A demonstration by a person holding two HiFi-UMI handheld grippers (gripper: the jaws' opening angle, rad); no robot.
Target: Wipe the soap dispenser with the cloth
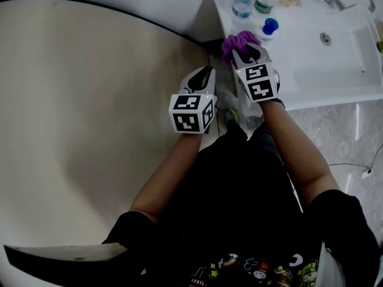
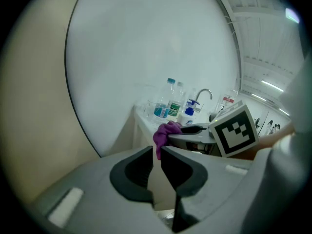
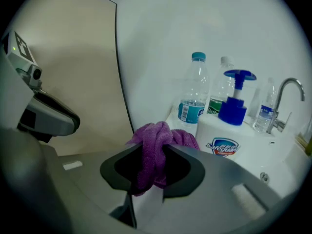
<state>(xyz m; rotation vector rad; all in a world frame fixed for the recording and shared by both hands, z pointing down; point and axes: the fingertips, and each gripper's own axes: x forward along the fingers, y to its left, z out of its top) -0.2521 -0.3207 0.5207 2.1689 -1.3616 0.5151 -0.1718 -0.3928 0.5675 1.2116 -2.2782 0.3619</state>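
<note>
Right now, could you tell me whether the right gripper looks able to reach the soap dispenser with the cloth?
Probably yes: the right gripper, shut on the purple cloth, points at the soap dispenser just ahead, with nothing visible between them.

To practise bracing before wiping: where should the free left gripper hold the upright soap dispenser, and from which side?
Probably the soap dispenser's broad white body, below the blue pump. It stands upright near the counter's edge with bottles behind, so the left gripper should come level from the near left.
</note>
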